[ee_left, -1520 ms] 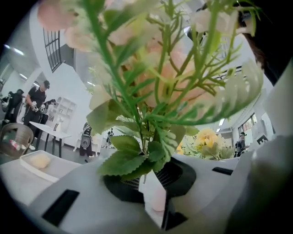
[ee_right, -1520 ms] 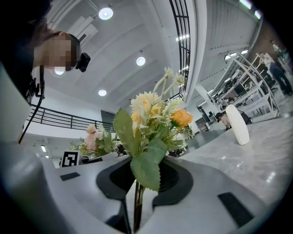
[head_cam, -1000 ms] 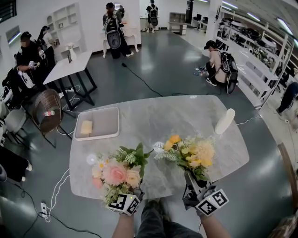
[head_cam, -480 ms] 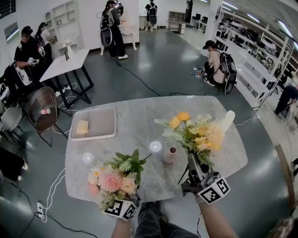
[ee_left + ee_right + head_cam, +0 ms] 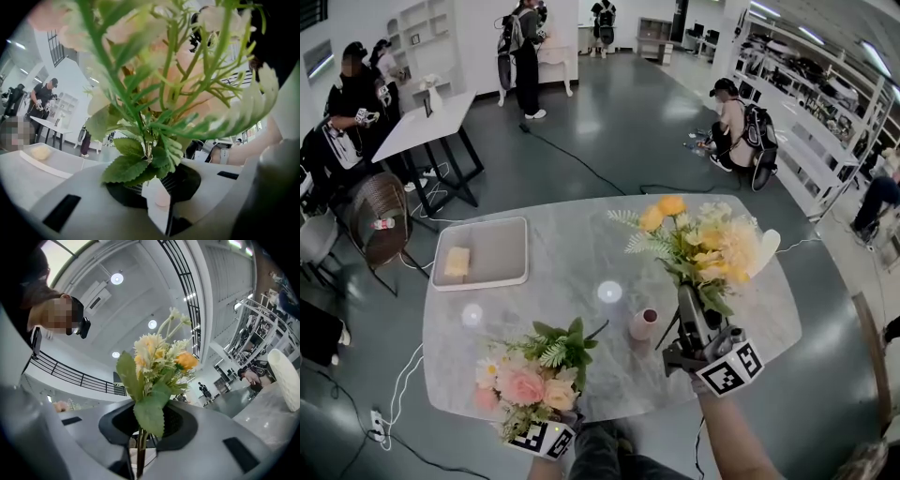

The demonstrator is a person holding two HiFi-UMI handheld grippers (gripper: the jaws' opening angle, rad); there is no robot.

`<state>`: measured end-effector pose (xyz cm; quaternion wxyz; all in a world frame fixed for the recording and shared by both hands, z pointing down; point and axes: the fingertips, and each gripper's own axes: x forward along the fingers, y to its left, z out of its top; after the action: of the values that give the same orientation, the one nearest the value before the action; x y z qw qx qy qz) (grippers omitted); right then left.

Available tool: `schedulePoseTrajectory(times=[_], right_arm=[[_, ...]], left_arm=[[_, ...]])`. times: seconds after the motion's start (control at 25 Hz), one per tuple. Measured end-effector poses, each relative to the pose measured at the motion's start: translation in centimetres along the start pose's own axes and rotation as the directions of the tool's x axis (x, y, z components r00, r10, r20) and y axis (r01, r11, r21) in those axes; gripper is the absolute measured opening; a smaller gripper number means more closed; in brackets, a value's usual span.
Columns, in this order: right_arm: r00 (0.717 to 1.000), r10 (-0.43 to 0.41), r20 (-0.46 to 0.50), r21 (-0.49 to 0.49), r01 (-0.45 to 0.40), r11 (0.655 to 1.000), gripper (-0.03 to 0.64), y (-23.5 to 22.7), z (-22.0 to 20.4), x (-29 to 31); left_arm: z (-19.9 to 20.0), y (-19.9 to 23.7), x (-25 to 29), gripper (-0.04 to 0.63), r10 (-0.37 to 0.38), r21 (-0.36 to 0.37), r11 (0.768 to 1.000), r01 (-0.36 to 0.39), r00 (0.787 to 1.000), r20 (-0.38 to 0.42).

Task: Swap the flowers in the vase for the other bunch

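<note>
A small pinkish vase (image 5: 644,323) stands empty on the marble table (image 5: 572,244), between my two grippers. My right gripper (image 5: 689,317) is shut on the stems of the yellow and orange bunch (image 5: 698,244), held up just right of the vase, clear of it. In the right gripper view the stems (image 5: 139,453) run between the jaws of that gripper (image 5: 140,448) and the blooms (image 5: 157,352) rise above. My left gripper (image 5: 546,420) is shut on the pink and cream bunch (image 5: 530,375) at the table's near edge. Its leaves (image 5: 140,164) fill the left gripper view above the left gripper (image 5: 150,187).
A grey tray (image 5: 492,246) with a yellow block (image 5: 456,262) lies at the table's far left. A tall white vase (image 5: 766,251) shows behind the yellow blooms. Two white discs (image 5: 609,292) (image 5: 472,314) lie on the table. People and other tables stand beyond.
My right gripper has risen and moved away with the yellow bunch, which has come out of the vase; the vase now shows empty. The left gripper with the pink bunch has hardly moved.
</note>
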<state>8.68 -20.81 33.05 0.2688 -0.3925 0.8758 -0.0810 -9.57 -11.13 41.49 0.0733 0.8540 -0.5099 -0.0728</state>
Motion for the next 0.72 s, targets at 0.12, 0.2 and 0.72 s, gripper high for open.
schedulePoseTrajectory(times=[0.12,0.2,0.72], right_arm=[[1.000,0.010,-0.006,-0.028,-0.010,1.000,0.095,-0.6,-0.2,1.3],[1.000,0.016,-0.004,-0.037,-0.016,0.999,0.095,-1.3,0.1,2.2],[0.999,0.048,0.004,-0.058,-0.048,0.997,0.095,-2.9,-1.3,4.4]], left_arm=[[-0.3,0.3,0.7,0.064,-0.010,-0.004,1.000,0.009,1.000,-0.010],[-0.4,0.5,1.4,0.064,-0.010,-0.009,1.000,0.010,1.000,-0.018],[-1.6,1.3,3.5,0.064,-0.036,-0.014,0.999,0.036,0.999,-0.029]])
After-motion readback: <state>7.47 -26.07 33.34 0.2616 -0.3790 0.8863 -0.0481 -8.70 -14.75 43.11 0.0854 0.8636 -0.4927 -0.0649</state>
